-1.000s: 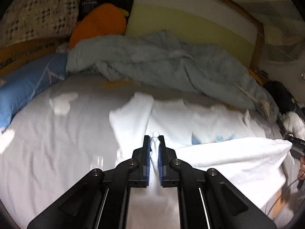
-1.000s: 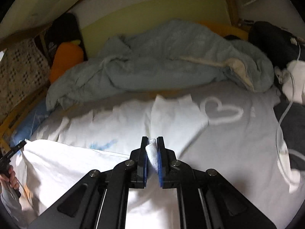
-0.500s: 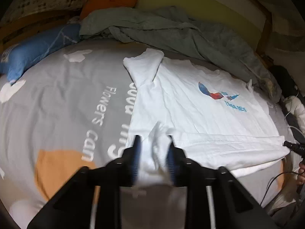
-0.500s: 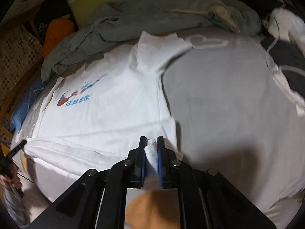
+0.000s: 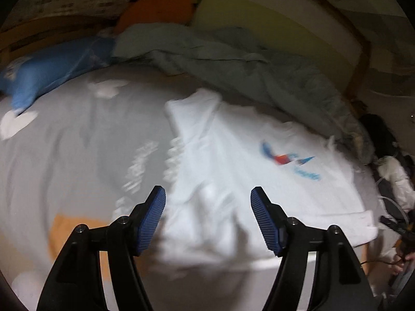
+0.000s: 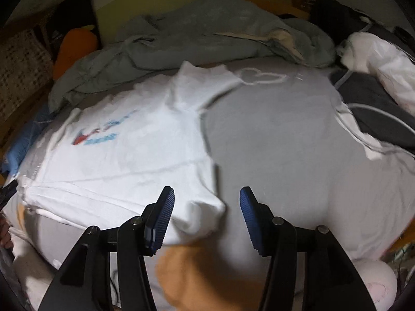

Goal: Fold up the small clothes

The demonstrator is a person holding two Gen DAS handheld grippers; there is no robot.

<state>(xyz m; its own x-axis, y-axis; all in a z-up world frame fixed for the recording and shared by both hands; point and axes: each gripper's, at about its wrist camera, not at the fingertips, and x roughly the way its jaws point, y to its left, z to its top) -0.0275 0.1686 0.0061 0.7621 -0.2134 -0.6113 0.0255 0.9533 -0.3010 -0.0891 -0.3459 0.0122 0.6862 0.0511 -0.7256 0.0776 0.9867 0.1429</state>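
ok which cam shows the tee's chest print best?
Left wrist: the print faces the camera nearly unwarped on the white t-shirt. Right wrist puts it nearer the left edge, skewed and more smeared.

A white T-shirt [image 5: 233, 160] lies spread flat, print side up, on the grey bed sheet [image 5: 77, 155]. Its chest carries a small red-and-blue graphic over blue lettering. One short sleeve points away toward the far side. A rumpled hem corner sits between the open fingers of the right hand-held gripper [image 6: 206, 217].
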